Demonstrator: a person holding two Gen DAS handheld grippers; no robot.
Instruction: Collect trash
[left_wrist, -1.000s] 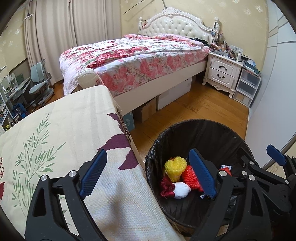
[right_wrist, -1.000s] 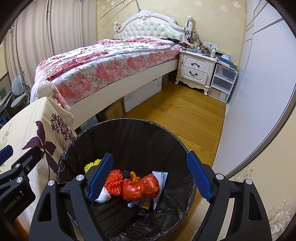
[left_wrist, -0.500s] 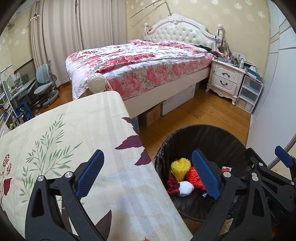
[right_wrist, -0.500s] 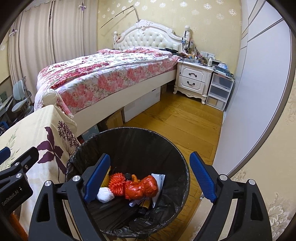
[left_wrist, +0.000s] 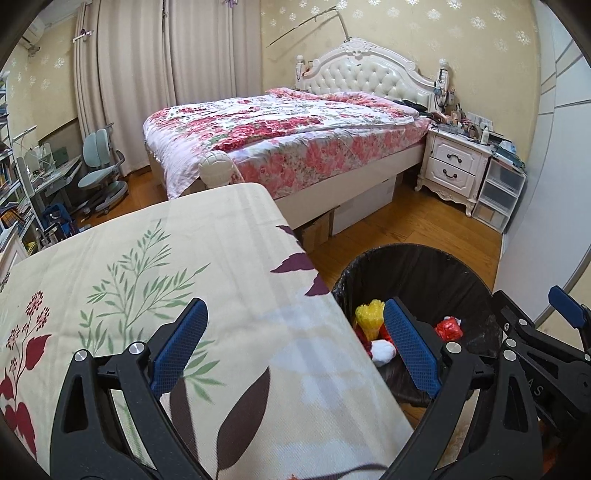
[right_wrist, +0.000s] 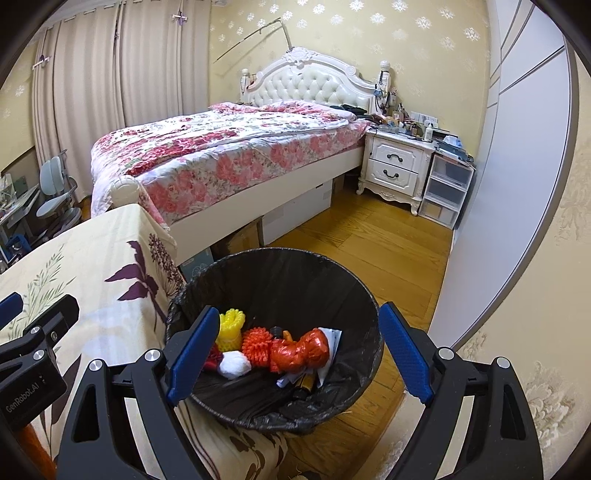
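Note:
A black-lined trash bin (right_wrist: 295, 266) (left_wrist: 424, 258) stands on the wood floor beside a cloth-covered table. Inside lie a yellow foam net (right_wrist: 231, 326) (left_wrist: 369, 314), an orange spiky ball (right_wrist: 258, 341), a crumpled red bag (right_wrist: 301, 349) (left_wrist: 448, 328), a white wad (right_wrist: 232, 365) and paper scraps. My right gripper (right_wrist: 299, 354) hangs open above the bin with nothing between its blue pads. My left gripper (left_wrist: 295, 347) is open and empty over the table's right edge, one pad above the bin.
The table's floral cloth (left_wrist: 147, 277) fills the lower left. Behind stand a bed with a pink flowered quilt (left_wrist: 280, 140), a white nightstand (left_wrist: 454, 166), clear plastic drawers (left_wrist: 498, 195) and a white wardrobe wall (right_wrist: 498, 184). A desk chair (left_wrist: 99, 173) is far left.
Both grippers have pulled back and risen from the bin, so it looks smaller and lower. More of the table cloth shows under the left gripper. The trash lies unmoved.

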